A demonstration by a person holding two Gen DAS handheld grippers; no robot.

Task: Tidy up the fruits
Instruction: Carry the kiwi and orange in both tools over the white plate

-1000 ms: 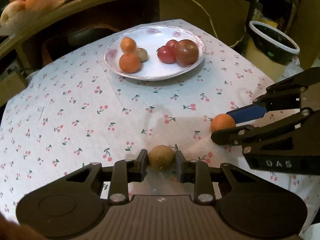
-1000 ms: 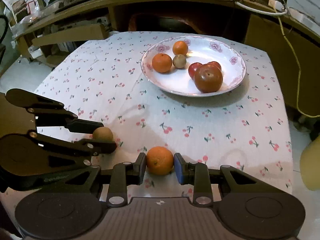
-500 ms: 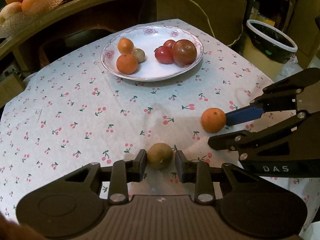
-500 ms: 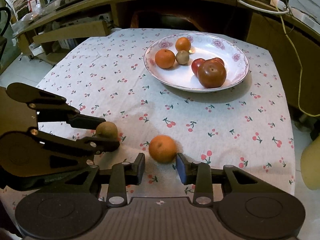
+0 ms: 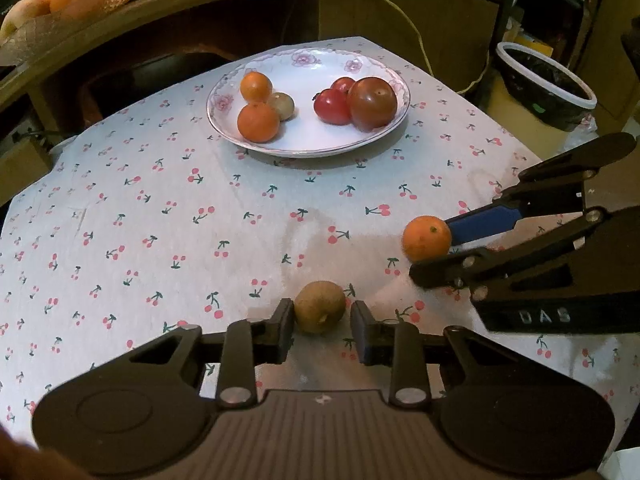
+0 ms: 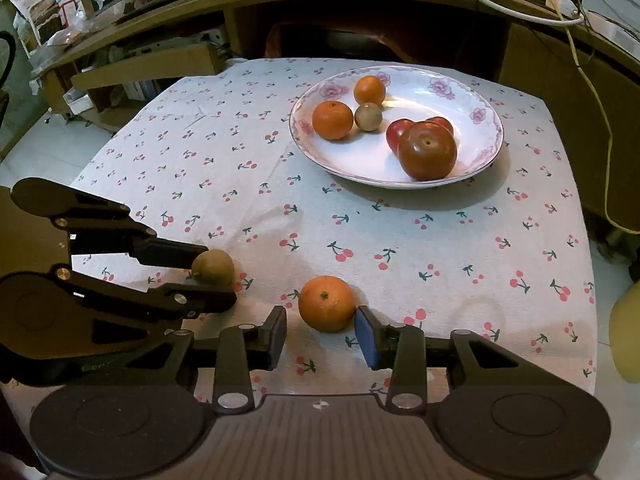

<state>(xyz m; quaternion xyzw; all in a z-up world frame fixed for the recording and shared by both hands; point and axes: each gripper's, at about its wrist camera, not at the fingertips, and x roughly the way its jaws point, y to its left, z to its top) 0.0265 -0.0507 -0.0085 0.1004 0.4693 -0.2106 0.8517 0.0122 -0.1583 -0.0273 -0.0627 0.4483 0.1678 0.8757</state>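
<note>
Two loose fruits at the near edge of the table, one at each gripper.

We find the kiwi between the left gripper pads, a gap showing on its right side, so the jaws stand apart; the right gripper is spread, the orange free between its pads. Both fruits are round, light and roll easily, the kiwi soft; we grip across the widest part. Open cloth leads to the plate; the table edge lies close behind.

Cherry-print tablecloth, orange tangerine, brown kiwi
</note>
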